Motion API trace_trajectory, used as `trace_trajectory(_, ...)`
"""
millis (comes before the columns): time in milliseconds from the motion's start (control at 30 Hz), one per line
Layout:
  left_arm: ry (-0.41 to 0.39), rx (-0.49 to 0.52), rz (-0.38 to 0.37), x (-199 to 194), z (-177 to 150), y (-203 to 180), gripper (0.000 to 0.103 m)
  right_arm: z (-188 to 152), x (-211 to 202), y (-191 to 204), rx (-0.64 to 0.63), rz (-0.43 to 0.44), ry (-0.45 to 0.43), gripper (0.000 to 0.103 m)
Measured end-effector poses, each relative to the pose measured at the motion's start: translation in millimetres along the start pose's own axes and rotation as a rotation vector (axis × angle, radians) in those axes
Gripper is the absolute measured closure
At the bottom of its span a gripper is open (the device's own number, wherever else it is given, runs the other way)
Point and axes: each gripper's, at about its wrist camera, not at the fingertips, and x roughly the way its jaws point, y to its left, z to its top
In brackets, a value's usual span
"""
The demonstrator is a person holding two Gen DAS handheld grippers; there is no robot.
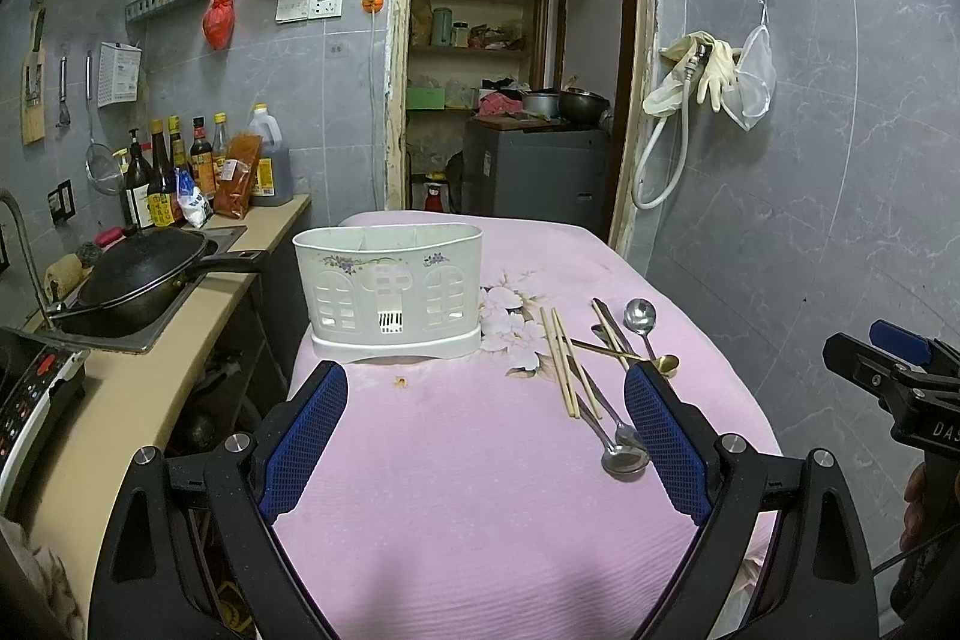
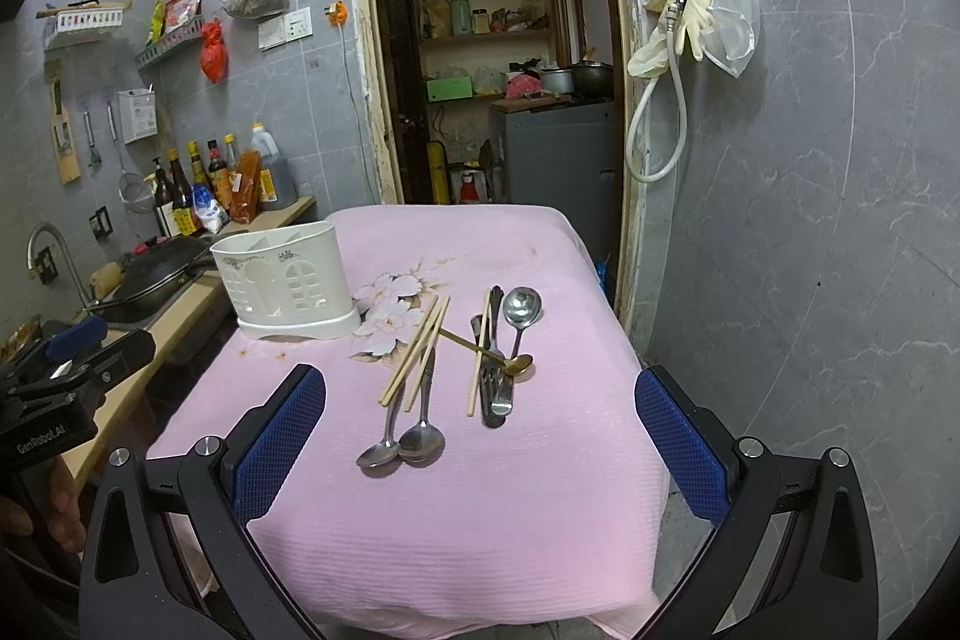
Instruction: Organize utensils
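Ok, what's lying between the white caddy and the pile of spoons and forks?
In the right wrist view, wooden chopsticks lie between the white caddy and the spoons and forks, over the cloth's flower print.

walls: grey marbled tile [image 2: 810, 112] | far: open doorway [image 2: 492, 40] onto storeroom shelves [image 2: 480, 34] | left: beige counter [image 1: 180, 316] with sink, black wok [image 1: 144, 274], sauce bottles [image 1: 180, 172] | right wall: hose and rubber gloves [image 2: 690, 22] hung | desk under pink cloth [image 2: 480, 520]
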Motion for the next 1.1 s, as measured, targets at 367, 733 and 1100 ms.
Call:
trace_trajectory(367, 0.006, 0.004, -0.008, 16, 0, 4, 0.013, -7, 20, 4, 0.005, -0.008, 0.007, 0.000)
trace_trajectory(733, 0.031, 0.014, -0.036, 26, 7, 19, 0.013, -5, 23, 14, 0.018, -0.046, 0.012, 0.000)
trace_trajectory(1100, -0.078, 0.025, -0.063, 42, 37, 33, 0.013, 21, 31, 22, 0.026, -0.111, -0.028, 0.000)
